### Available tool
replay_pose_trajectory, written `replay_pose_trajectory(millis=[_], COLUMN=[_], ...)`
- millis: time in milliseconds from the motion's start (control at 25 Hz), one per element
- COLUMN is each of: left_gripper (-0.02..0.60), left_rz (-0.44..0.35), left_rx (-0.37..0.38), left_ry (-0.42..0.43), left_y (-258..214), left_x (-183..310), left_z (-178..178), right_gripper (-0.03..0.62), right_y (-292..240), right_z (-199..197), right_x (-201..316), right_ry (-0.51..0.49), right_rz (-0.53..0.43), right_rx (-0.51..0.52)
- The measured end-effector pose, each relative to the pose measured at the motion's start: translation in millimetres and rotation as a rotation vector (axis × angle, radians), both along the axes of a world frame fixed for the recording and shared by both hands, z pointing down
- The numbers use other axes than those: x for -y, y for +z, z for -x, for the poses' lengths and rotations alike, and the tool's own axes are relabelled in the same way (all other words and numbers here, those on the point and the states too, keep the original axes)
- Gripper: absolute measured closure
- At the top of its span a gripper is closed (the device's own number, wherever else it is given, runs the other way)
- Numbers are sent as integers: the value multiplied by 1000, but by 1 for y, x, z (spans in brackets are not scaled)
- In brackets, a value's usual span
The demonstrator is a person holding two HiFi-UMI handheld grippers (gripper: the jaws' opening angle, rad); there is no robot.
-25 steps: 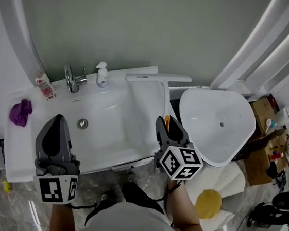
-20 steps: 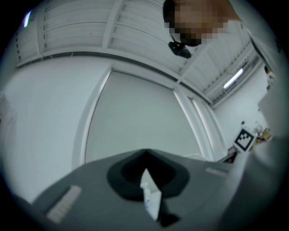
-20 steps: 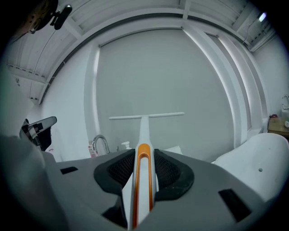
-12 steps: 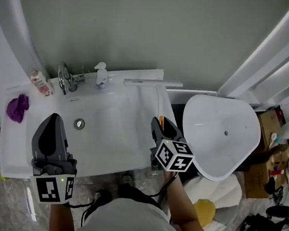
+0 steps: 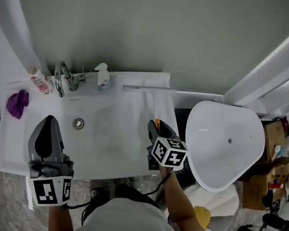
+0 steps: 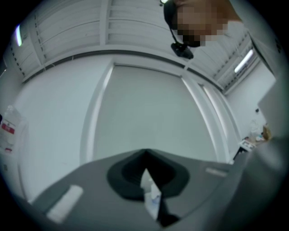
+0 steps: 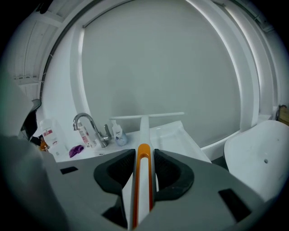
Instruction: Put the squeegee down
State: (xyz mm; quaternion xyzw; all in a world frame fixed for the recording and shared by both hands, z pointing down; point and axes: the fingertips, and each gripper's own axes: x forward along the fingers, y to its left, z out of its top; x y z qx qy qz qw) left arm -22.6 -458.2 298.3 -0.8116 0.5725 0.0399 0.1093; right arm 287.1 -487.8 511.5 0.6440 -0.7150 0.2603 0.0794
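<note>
Head view: the right tongs (image 5: 156, 126) pinch the squeegee (image 5: 148, 89) by its handle. Its blade lies crosswise at 12 o'clock from them, over the back right of the sink surface (image 5: 104, 152); contact cannot be confirmed. The left tongs (image 5: 48, 122), at 8 o'clock, are pressed together.

Left gripper view: the left tongs (image 6: 144, 155) are closed, with an unidentifiable pale sliver at the seam.

Right gripper view: the right tongs (image 7: 143, 153) clamp the squeegee (image 7: 143, 133) on its orange-striped handle. Judged light, stiff and smooth; a mid-handle hold is sound.

Against one second ago, the right tongs sit lower with the same grip.

Two claws (image 5: 48, 123) (image 5: 157, 125), one squeegee (image 5: 150, 89), one tap (image 5: 60, 79), one soap pump (image 5: 103, 76), one purple cloth (image 5: 16, 103), one toilet (image 5: 224, 147)
</note>
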Motion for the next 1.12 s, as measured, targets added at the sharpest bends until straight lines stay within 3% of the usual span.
replay_pose_trajectory(millis=[1120], left_gripper=[577], left_rz=[80], left_rx=[41], left_ry=[-184], left_y=[22], left_x=[17], left_z=[17], right_gripper=[462], right_y=[85], right_z=[-9], right_x=[84], right_ry=[-46], right_rz=[211], right_rx=[-22])
